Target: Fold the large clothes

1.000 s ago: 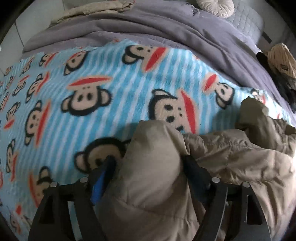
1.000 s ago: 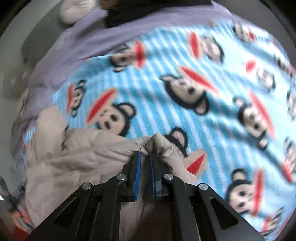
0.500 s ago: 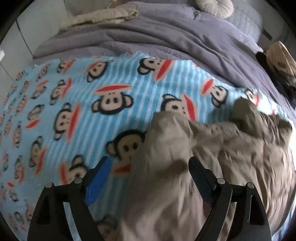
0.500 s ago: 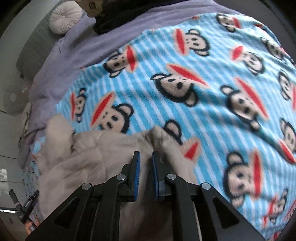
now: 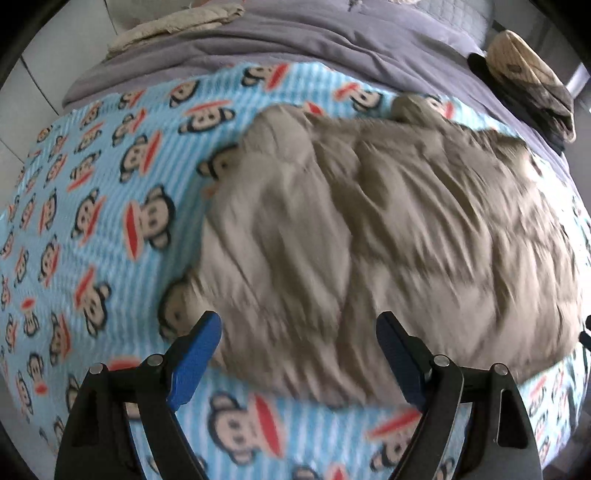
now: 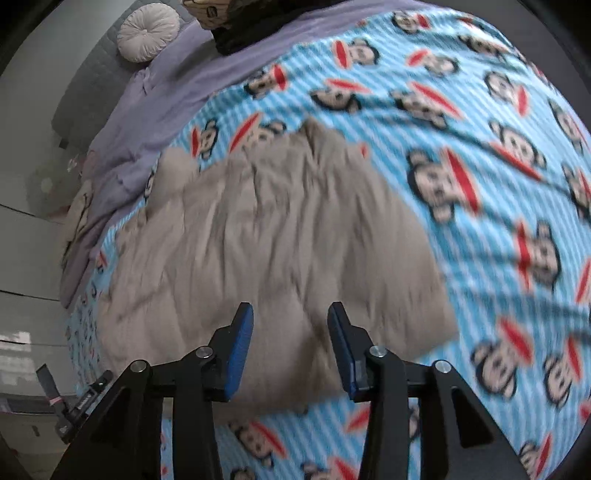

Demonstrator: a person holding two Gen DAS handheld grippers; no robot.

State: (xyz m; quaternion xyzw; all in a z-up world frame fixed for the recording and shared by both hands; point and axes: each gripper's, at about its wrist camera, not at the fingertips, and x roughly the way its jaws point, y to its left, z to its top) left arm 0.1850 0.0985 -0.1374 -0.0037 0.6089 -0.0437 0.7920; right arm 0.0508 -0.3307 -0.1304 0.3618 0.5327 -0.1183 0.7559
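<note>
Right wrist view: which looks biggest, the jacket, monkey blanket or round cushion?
1. Monkey blanket, fills most of the picture.
2. Jacket.
3. Round cushion, tiny, though it lies farthest from the camera, so its real size is unsure.

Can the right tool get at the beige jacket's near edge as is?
Probably yes: the right tool is open above the beige padded jacket, which lies flat on the monkey-print blanket with nothing over it.

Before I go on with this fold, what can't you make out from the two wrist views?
- Beige padded garment: motion blur in both views smears seams, sleeves and folded edges.
- Its near edge: left wrist view, partly behind the left claw; right wrist view, behind the right claw.
- Dark pile on the purple cover: cut by the top edge of the right wrist view.
- Small dark device: too small to identify.
</note>
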